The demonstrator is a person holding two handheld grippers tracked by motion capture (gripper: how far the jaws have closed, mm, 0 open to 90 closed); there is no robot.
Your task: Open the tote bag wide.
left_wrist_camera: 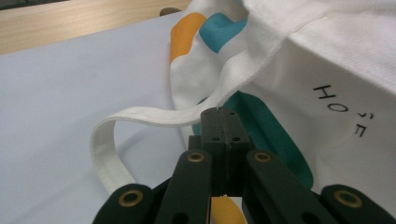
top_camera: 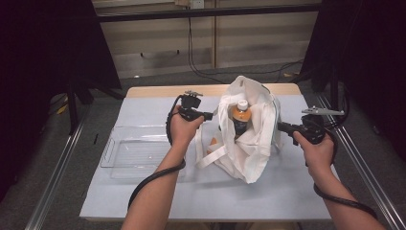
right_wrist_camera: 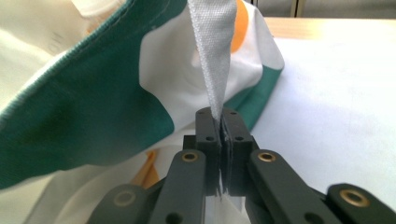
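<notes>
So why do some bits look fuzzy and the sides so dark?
High view: light falls on the table, the room's sides stay black. Left gripper view: the bag is sharp, the nearest tongs parts blurry. Right gripper view: the strap is sharp, the green cloth soft.

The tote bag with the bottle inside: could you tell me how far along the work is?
Done: the bottle stands inside the tote bag. In hand: left gripper and right gripper each clamp the bag's fabric or strap. Left: perhaps moving the bottle to the clear tray, which holds nothing.

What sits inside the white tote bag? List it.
Inside the white tote bag stands a bottle, white cap and orange label showing; its base and anything lower are covered by cloth.
</notes>
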